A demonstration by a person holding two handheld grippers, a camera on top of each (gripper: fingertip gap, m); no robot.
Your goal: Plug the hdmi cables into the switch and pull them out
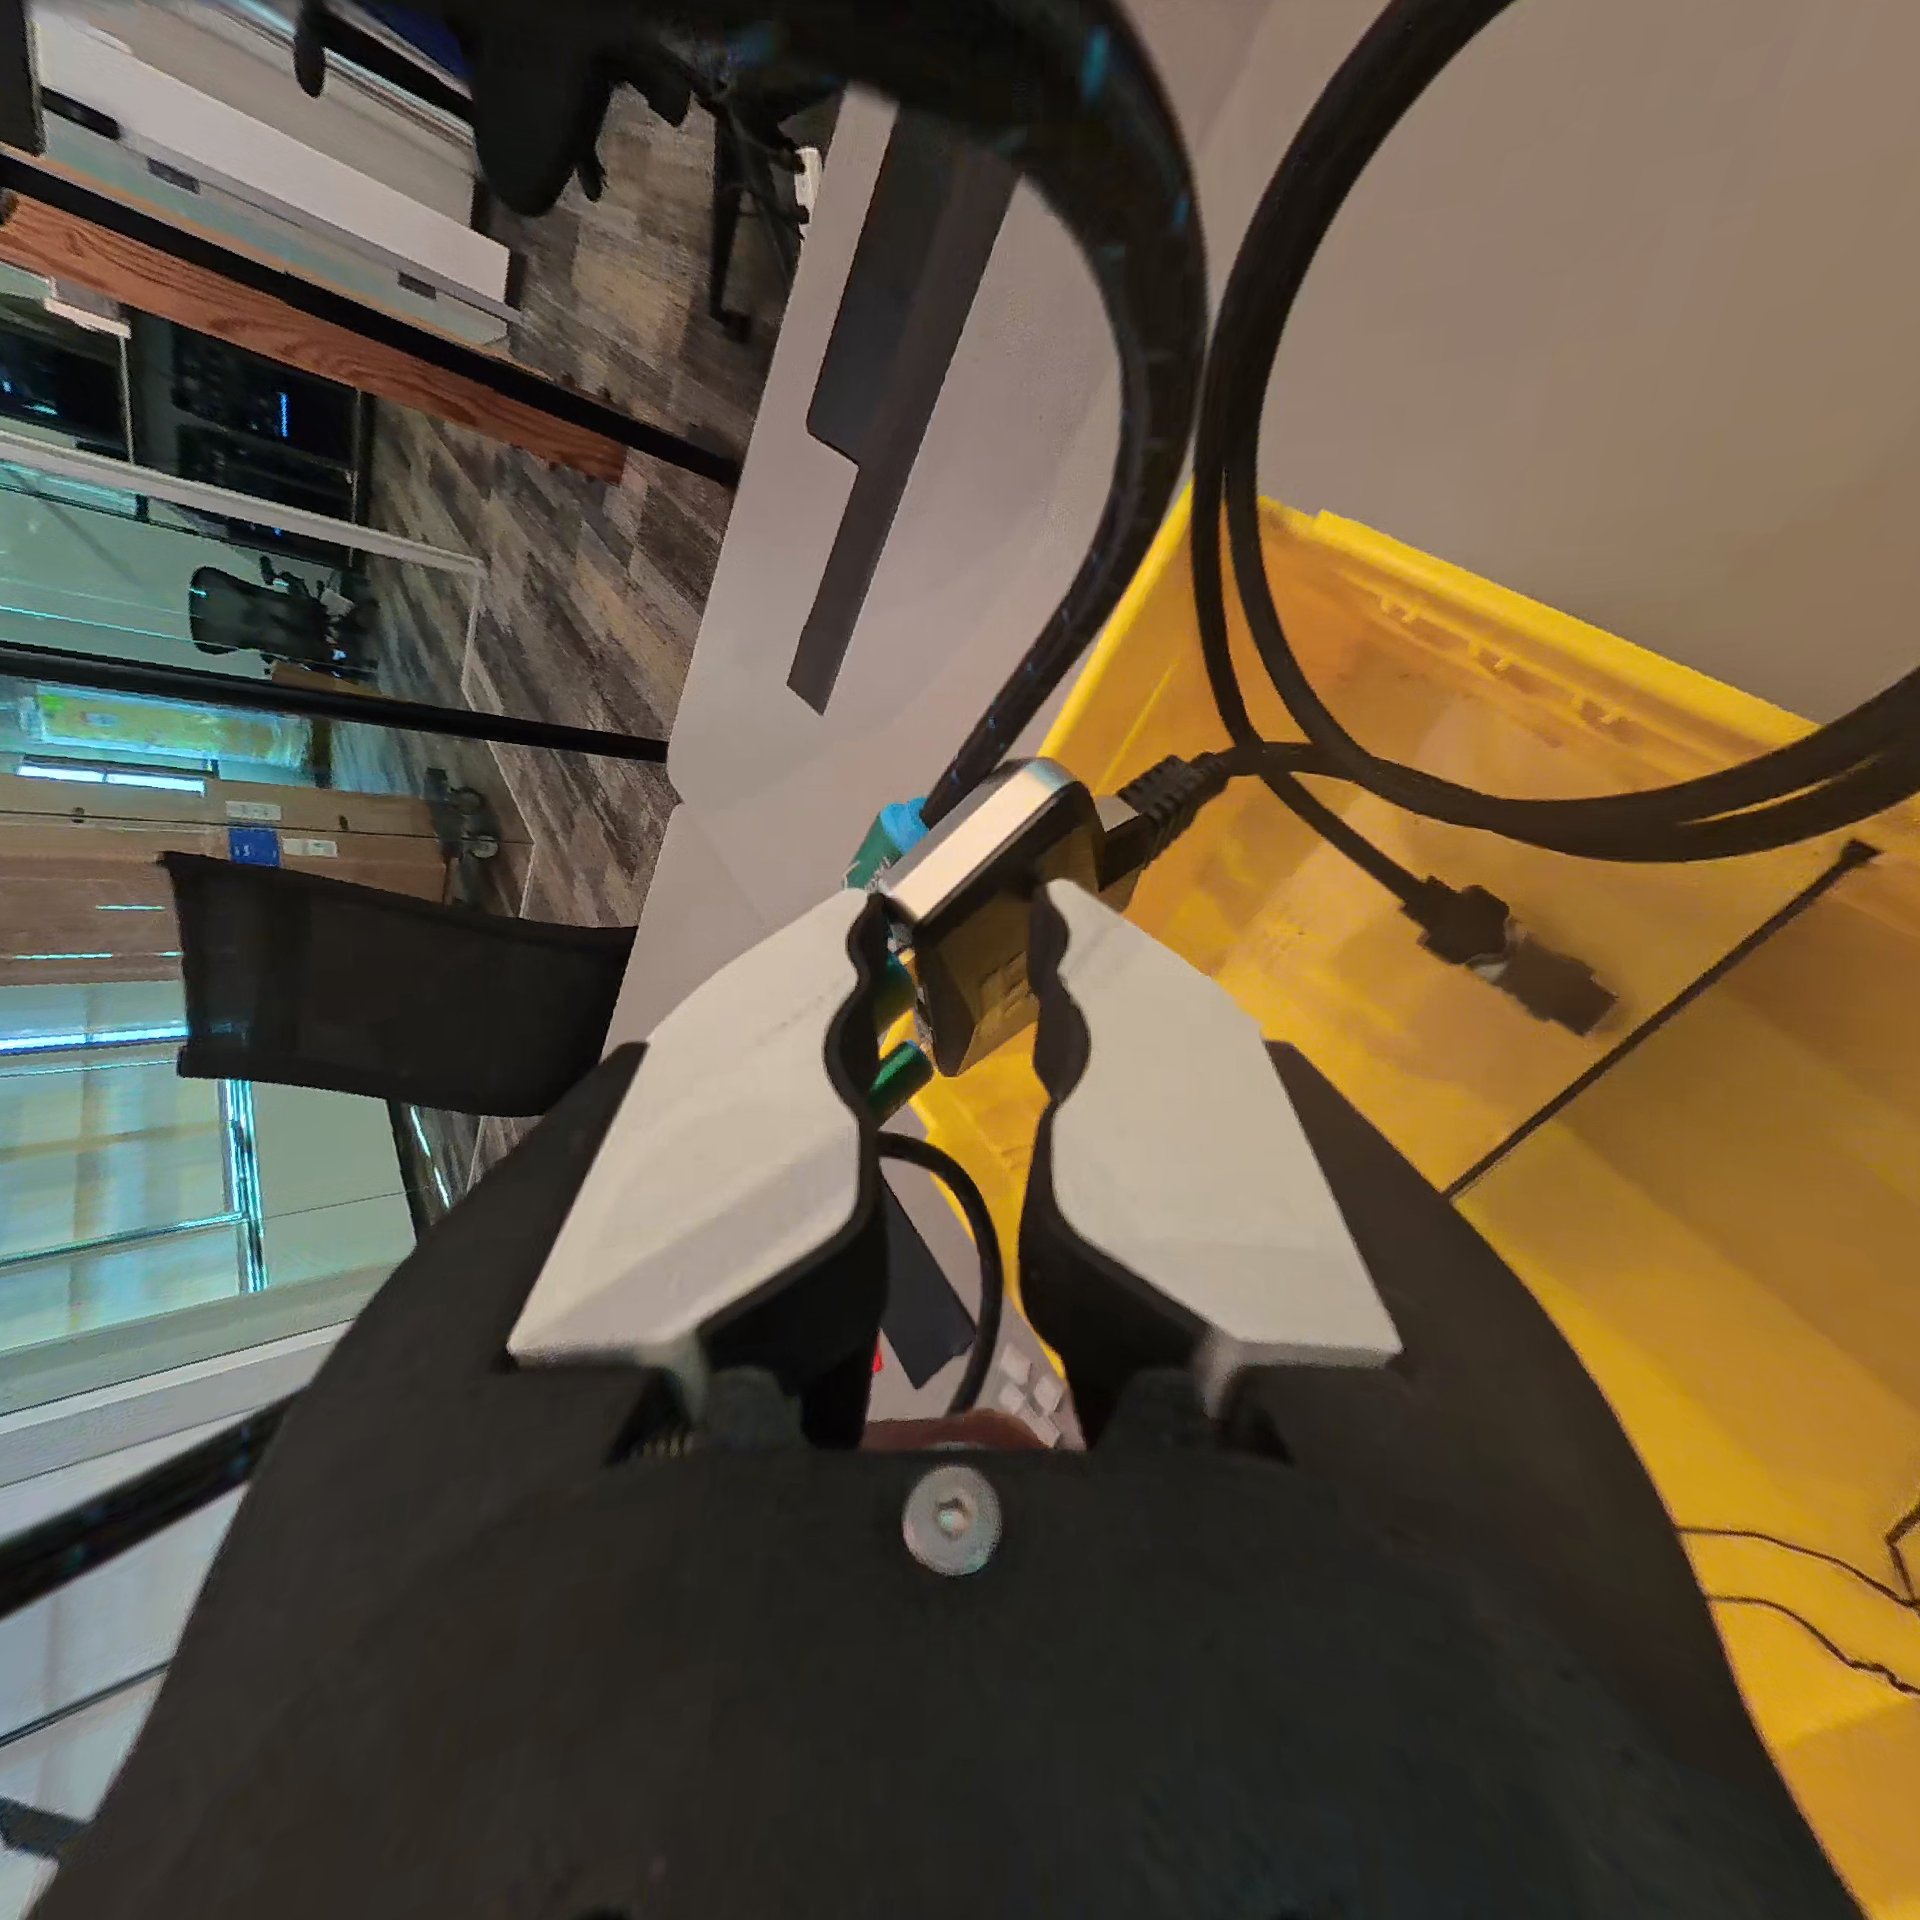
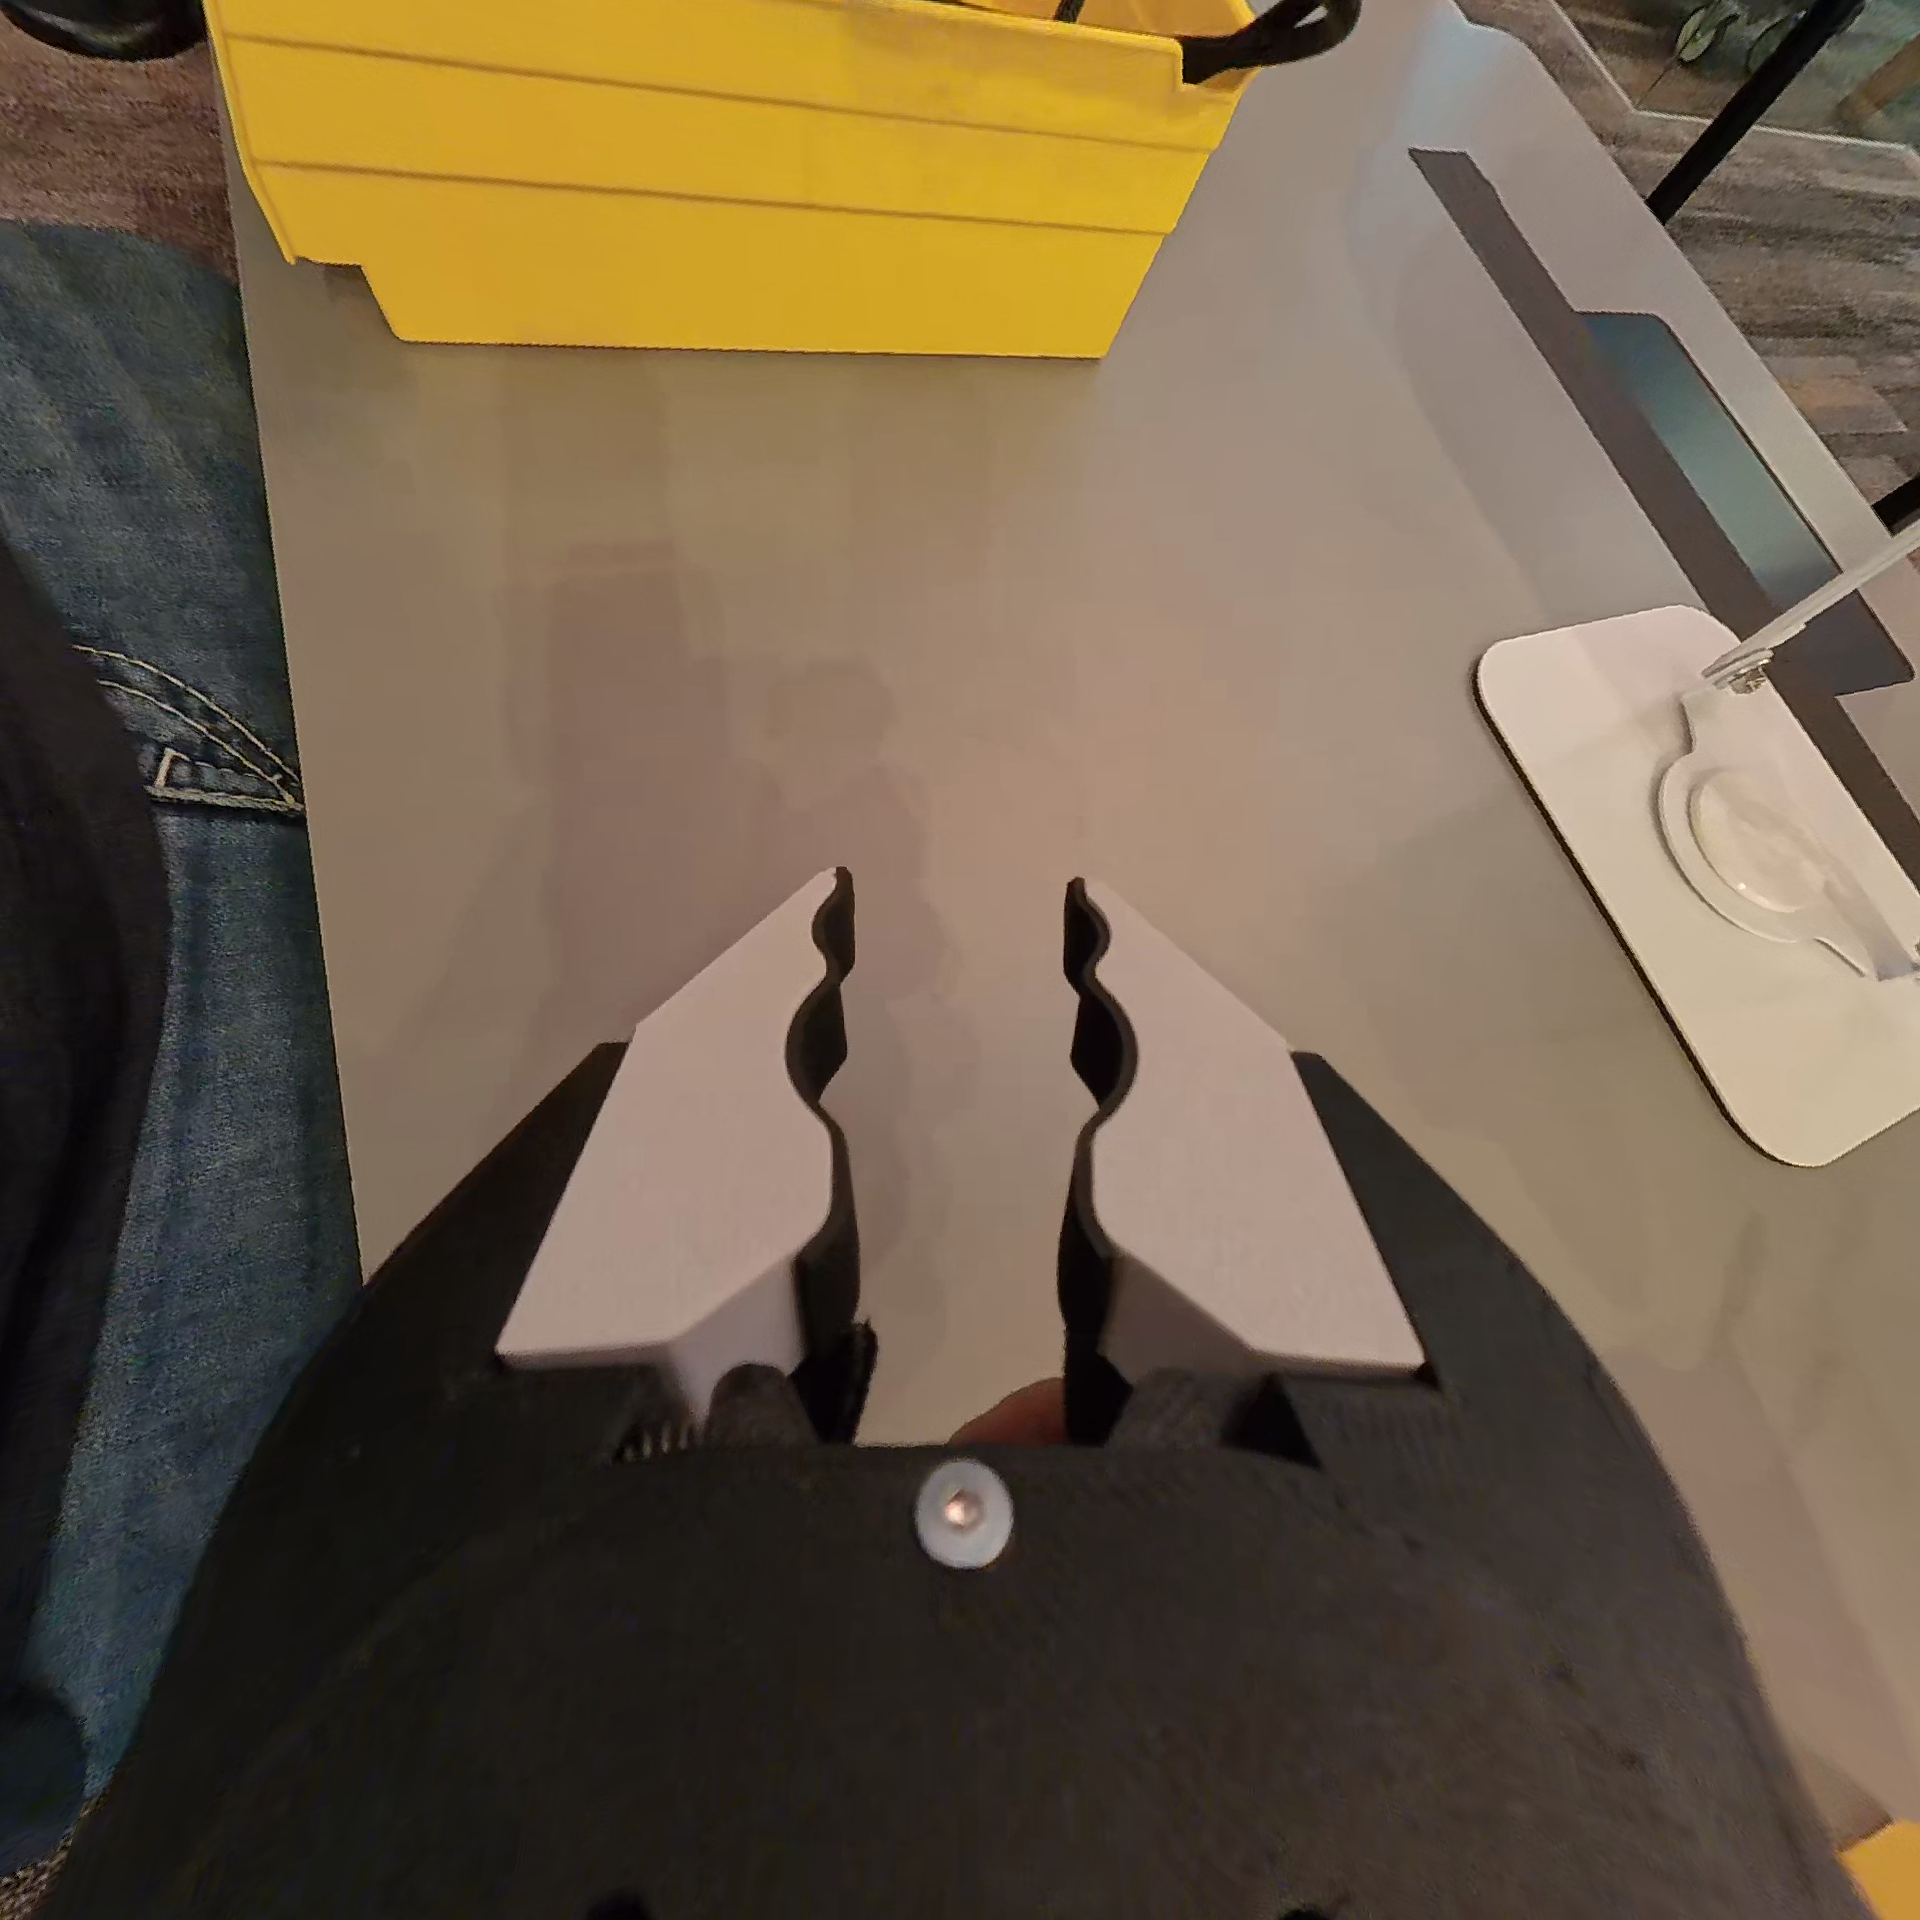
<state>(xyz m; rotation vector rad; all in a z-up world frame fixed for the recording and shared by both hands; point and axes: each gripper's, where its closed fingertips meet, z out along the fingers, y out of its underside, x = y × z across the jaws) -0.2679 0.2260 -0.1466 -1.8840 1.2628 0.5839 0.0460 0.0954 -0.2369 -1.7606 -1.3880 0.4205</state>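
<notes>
Left tongs (image 1: 956, 935) around switch (image 1: 987, 894)

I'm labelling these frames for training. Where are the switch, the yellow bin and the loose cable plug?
switch (image 1: 987, 842): left wrist view, silver end face, held by the left gripper.
yellow bin (image 2: 727, 208): right wrist view, outer front wall.
loose cable plug (image 1: 1548, 982): left wrist view, black connector body inside the bin.

switch (image 1: 987, 914) ports hidden; cables (image 1: 1226, 416) cut off at top edge.
</notes>
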